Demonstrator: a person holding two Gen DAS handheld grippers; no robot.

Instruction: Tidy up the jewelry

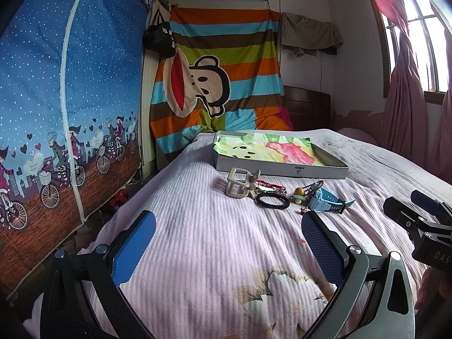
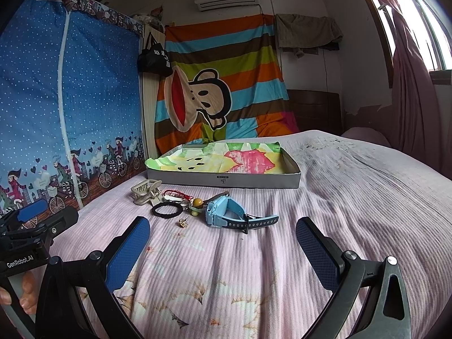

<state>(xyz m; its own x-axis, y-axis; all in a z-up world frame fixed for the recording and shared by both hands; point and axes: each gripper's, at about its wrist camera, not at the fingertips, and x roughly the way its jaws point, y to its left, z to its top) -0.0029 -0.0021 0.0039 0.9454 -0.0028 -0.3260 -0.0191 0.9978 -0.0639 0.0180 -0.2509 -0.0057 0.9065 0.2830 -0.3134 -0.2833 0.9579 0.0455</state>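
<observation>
Both claws are spread wide with nothing between the blue pads, hovering low over the pink ribbed bedspread (image 2: 353,197). Right gripper (image 2: 223,240) has the light blue smartwatch with the dark-edged perforated strap (image 2: 226,212) pretty much dead ahead, a touch left of centre and near. The watch's long axis runs left-to-right across the claw's line of sight, body to the left, strap trailing right.

Just left of the watch from that claw: a tiny gold earring (image 2: 182,223) lying on its own, a yellow wooden bead charm (image 2: 197,204), a black braided hair tie ring (image 2: 167,210), a red cord bracelet (image 2: 176,193) and a beige plastic hair claw clip (image 2: 145,190) furthest left. Left gripper (image 1: 228,234) sees the same pile ahead and off to its right, with the clip and hair tie nearest its centre line.

Beyond everything sits the shallow grey cardboard box lid lined with a colourful cartoon cloth (image 2: 226,182), nothing in it that I can see.

My guess: right claw is nearer the watch, so it goes first, and it'd want to pinch across the body, then carry it straight forward into the box.
</observation>
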